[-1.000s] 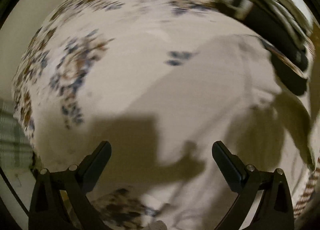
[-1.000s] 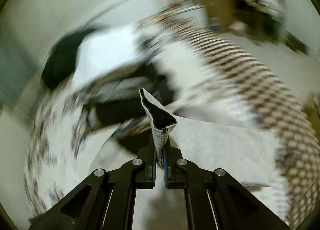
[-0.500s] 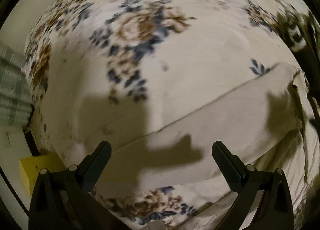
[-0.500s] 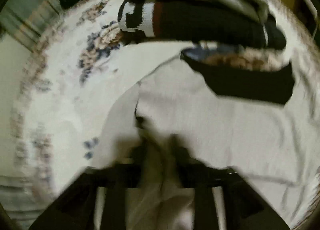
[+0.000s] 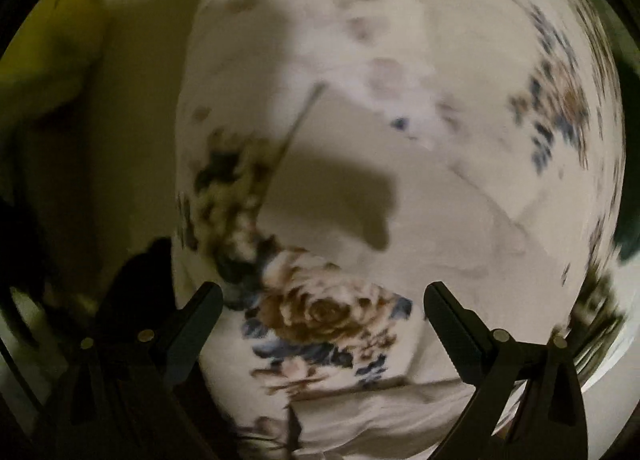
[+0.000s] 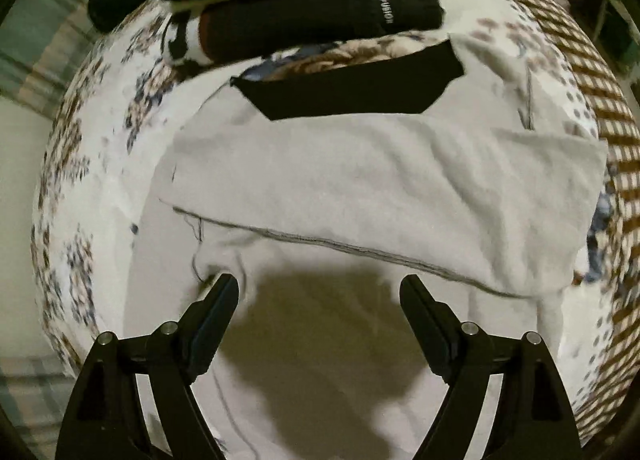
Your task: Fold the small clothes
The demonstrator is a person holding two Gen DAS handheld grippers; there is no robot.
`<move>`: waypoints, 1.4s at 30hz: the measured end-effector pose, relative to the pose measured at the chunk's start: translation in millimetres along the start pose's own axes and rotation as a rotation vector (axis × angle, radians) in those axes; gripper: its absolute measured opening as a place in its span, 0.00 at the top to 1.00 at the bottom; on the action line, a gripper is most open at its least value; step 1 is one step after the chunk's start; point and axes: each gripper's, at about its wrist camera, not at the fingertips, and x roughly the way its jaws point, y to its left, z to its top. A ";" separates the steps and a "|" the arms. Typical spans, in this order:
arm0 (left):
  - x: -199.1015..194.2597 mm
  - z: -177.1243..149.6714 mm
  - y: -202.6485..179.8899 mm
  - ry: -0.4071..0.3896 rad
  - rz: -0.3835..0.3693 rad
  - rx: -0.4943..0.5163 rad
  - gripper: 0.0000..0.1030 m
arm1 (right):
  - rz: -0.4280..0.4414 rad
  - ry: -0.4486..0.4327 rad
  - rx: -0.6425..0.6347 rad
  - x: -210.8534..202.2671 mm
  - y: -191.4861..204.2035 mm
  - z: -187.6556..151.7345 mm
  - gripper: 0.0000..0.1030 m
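Observation:
A pale grey garment with a black collar band lies folded over on the flowered bedsheet; a stitched hem runs across it. My right gripper hovers just above its near part, jaws opening wide, nothing between the pads. In the left wrist view the same garment lies blurred across the flowered bedsheet. My left gripper is open over a brown rose print, holding nothing.
A stack of folded clothes, black and white, sits at the far end of the bed. A brown checked cover lies at the right. A yellow object shows blurred beyond the bed's left edge.
My right gripper has let go of the grey garment's edge, which now lies flat, and has opened and sunk. My left gripper has rolled and swept across the bed.

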 end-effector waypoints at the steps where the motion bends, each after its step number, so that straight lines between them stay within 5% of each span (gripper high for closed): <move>1: 3.6 1.5 4.3 -0.009 -0.019 -0.027 0.02 | 0.003 0.001 -0.008 -0.7 0.0 0.2 0.18; 3: 12.4 6.9 12.3 -0.029 -0.055 -0.087 0.12 | 0.010 0.008 -0.021 0.8 0.6 0.5 0.18; 5: 16.5 13.3 16.9 -0.068 -0.065 -0.137 0.12 | 0.007 0.002 -0.037 2.0 7.4 2.4 0.18; 10: 14.3 29.4 12.3 -0.193 -0.003 -0.191 0.19 | 0.002 0.005 -0.093 3.9 23.0 -0.1 0.18; 13: 9.5 24.5 6.2 -0.244 0.075 -0.195 0.48 | -0.024 0.002 -0.112 4.9 24.2 -4.6 0.18; 15: 5.1 15.8 7.7 -0.281 0.086 -0.179 0.84 | -0.033 -0.001 -0.114 3.8 22.6 -6.9 0.18; 17: -0.2 19.2 3.1 -0.306 0.045 -0.123 0.97 | -0.047 -0.005 -0.123 2.2 21.9 -8.8 0.18; 26: -61.3 25.2 -50.2 -0.479 -0.024 0.098 0.97 | -0.071 -0.043 -0.158 -11.4 10.0 -10.8 0.18; 32: -118.3 0.9 -136.5 -0.619 -0.100 0.384 0.97 | -0.199 -0.017 -0.128 -10.1 -15.0 1.6 0.17; 34: -131.4 -20.5 -165.1 -0.651 -0.117 0.491 0.97 | -0.227 -0.026 -0.118 -10.6 -22.1 7.4 0.03; 42: -136.2 -124.4 -295.1 -0.664 -0.210 0.912 0.97 | -0.224 -0.055 -0.042 -24.5 -56.1 26.8 0.01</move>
